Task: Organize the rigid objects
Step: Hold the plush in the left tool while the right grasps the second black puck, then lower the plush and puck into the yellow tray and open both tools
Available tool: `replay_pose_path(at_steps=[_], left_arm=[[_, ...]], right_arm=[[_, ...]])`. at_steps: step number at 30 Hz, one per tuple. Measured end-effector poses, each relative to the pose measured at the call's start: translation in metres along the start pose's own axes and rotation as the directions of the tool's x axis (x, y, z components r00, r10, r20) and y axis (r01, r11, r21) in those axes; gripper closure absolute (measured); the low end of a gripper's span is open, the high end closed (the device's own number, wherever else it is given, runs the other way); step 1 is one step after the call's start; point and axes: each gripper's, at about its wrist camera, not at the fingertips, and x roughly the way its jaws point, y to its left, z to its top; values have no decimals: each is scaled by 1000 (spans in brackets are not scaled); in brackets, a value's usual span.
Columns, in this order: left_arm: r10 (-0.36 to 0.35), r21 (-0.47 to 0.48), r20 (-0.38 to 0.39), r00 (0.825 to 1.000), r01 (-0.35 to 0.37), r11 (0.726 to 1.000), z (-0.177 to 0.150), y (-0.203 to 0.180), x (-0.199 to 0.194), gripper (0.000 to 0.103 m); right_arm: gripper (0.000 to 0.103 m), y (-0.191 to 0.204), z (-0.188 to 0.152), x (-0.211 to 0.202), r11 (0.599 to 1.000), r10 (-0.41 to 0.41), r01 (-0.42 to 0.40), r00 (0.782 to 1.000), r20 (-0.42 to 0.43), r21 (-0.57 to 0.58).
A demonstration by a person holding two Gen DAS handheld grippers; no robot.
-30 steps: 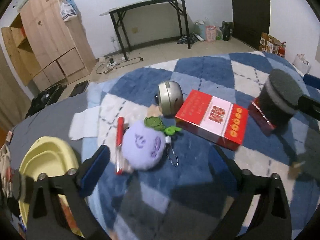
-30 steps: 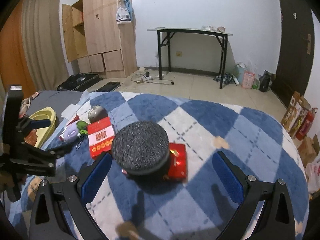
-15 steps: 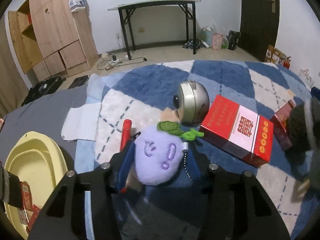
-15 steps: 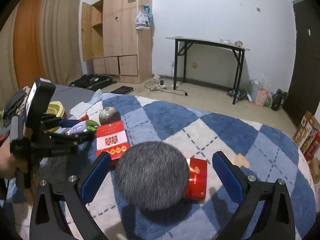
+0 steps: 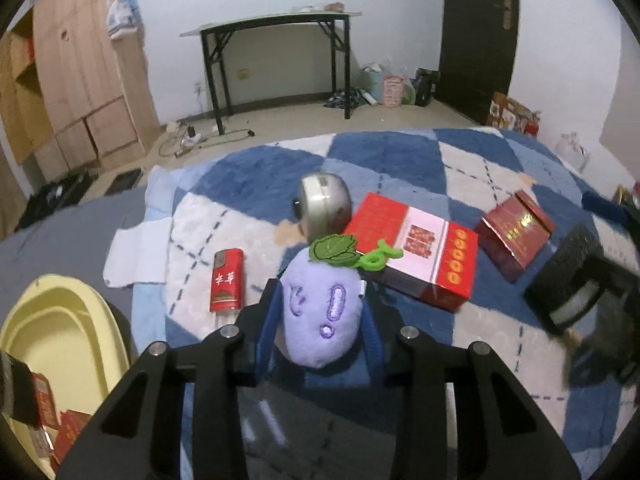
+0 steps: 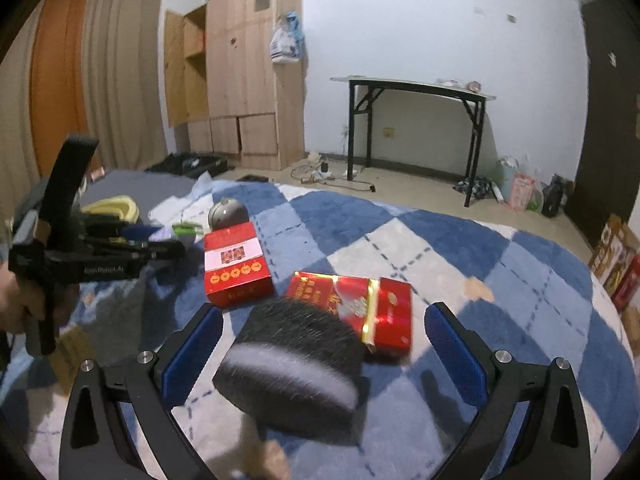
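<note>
Blue rubber pads on the left gripper (image 5: 320,320) have just been closing, and now the fingers (image 5: 269,328) are clamped on either flank of the purple plush toy (image 5: 320,312), which sits on the blue-and-white checked blanket (image 5: 400,160). It's soft and surely weighs almost nothing, so I'd guess the body squashes under the squeeze; holding it round the fat middle, like now, looks like the safe spot. The green leaf and loop (image 5: 352,254) on top look too floppy to grab.

Just left of it lies a small red lighter (image 5: 227,280), rigid and slim, probably slippery for wide pads. Behind are a round metal tin (image 5: 325,206) that might roll and a big red carton (image 5: 416,250), stiff, best taken across its narrow sides. A yellow tub (image 5: 60,344) sits at the far left, likely the drop-off.

The right gripper (image 6: 324,352) has its fingers wide apart, straddling a dark fuzzy cylinder (image 6: 292,364) without touching it. It looks squashy rather than hard. Right behind it lies a smaller red box (image 6: 360,304), touching or nearly so.
</note>
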Motion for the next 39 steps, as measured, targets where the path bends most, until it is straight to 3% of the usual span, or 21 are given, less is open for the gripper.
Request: replay_pose_path(at_steps=[3,7,12,14,15,16,20,26,30,34,39], left_arm=[[7,-30,-18,1000,-7,1000,-1,1,5,63],[-9,-113,-21,1000,7,994,-3,8,7,63],[-17,-146,-6,1000,16,989,0,11,2,63],[-17,-169,-2,1000,17,985,2,12,-3,63],[-20,-178,-3,1000,19,984,3,13,-6,63],[-15,-182,3,1000,15,983,4,13,-11,63],[-6,-175,39,999,13,985,12,19,-41,64],[77,-220,83,994,-57,974,23,65,-100,64],[196,-213,37,980,-184,960,23,114,-130,64],[254,-257,31,967,-238,937,-22,155,-171,64],[280,-375,-50,959,-277,885,-100,191,-172,64]], right_arm=[[0,-3,-4,-5,999,31,-31,999,-21,22],[0,14,-10,-10,996,73,-75,996,-45,-38],[2,26,-10,7,996,-43,36,996,-85,-80],[8,28,-5,10,997,-68,64,994,-82,-52],[24,29,-3,11,995,-91,86,992,-91,-50],[34,30,-4,12,995,-87,83,991,-101,-47],[35,35,4,-6,998,-67,67,996,-59,-13],[35,85,48,-31,995,96,-97,995,15,16],[35,151,77,-20,974,225,-225,974,9,-11],[35,206,104,17,952,302,-304,952,-48,-35],[35,271,132,71,924,358,-373,920,-159,-79]])
